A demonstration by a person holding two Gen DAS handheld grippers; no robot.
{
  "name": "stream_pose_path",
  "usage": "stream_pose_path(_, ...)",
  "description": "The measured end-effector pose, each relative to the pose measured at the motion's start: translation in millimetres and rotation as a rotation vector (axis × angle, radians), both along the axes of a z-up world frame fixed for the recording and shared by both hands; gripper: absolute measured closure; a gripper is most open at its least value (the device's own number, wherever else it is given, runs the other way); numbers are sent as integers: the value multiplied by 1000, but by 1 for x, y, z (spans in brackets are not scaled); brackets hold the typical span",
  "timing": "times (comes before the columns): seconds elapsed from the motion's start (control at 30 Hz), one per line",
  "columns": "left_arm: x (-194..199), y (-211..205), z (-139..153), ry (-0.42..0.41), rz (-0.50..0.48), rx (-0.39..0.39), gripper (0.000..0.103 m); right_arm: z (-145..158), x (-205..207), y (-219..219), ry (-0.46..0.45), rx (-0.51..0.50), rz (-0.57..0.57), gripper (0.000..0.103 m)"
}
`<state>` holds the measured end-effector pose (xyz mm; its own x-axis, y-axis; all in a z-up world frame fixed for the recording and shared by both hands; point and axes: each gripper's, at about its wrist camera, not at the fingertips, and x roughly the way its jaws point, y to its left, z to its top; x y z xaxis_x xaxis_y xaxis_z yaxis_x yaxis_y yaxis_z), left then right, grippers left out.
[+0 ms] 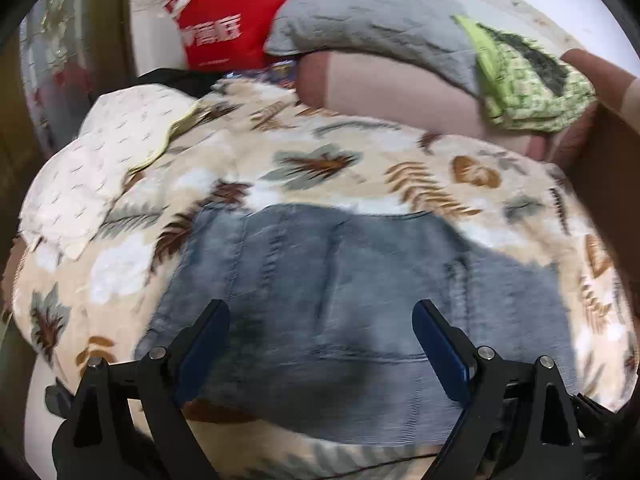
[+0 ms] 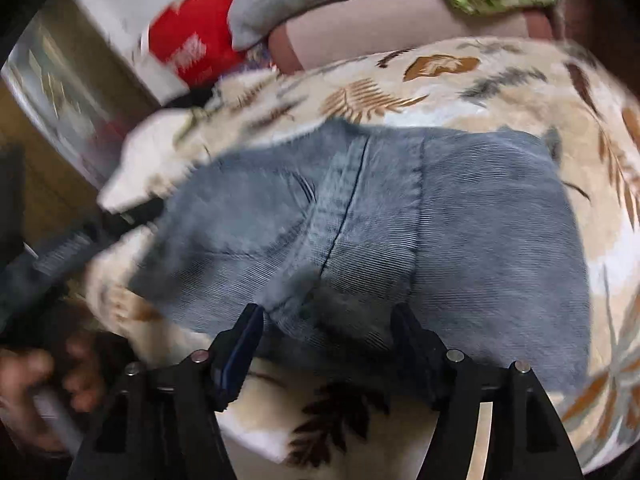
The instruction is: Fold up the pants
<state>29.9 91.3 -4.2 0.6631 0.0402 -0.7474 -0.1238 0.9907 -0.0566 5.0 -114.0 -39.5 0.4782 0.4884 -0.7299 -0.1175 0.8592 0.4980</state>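
The left gripper (image 1: pixel 320 340) is spread wide above the pants (image 1: pixel 340 300), holding nothing. The right gripper (image 2: pixel 328 332) is also spread, its fingers either side of a fold at the pants' (image 2: pixel 380 220) near edge; both views are blurred, so I cannot tell if they touch the cloth. The grey-blue pants lie bunched on a leaf-print blanket (image 1: pixel 360 152). Beyond it are a grey pillow (image 1: pixel 372 12), a green cloth (image 1: pixel 524 80) and a red bag (image 1: pixel 224 24).
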Motion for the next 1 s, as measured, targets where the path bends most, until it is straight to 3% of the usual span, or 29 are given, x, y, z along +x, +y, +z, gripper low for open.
stream_pose_path(0.13,3,-49,9,-30,-121,-47,10,15,-9,-73,-25,168,-193,19)
stream_pose_path(0.2,6,-79,1,-20,-182,-28,10,-7,-9,-103,62,268,-270,15)
stream_pose_path(0.23,9,-89,-8,3,-197,-14,10,-27,-5,-113,147,306,-278,15)
stream_pose_path(0.27,15,-100,-25,68,-211,29,10,-47,-1,-118,242,349,-256,16)
stream_pose_path(0.33,27,-117,-80,268,-249,129,10,-47,-1,-132,234,419,-256,17)
stream_pose_path(0.4,18,-114,-88,198,-234,129,9,-29,8,-142,207,418,-244,17)
stream_pose_path(0.53,20,-114,-86,208,-244,136,9,-2,43,-156,127,431,-218,17)
stream_pose_path(0.67,19,-113,-88,184,-251,138,9,-15,103,-150,190,557,-166,17)
stream_pose_path(0.73,18,-113,-90,177,-251,136,9,-38,130,-146,244,532,-146,17)
stream_pose_path(0.77,18,-113,-90,177,-251,136,9,-57,139,-148,292,482,-191,17)
stream_pose_path(0.83,16,-114,-90,176,-253,131,9,-78,145,-153,317,528,-217,17)
stream_pose_path(1.0,15,-114,-91,156,-254,124,7,-29,108,-148,210,493,-159,17)
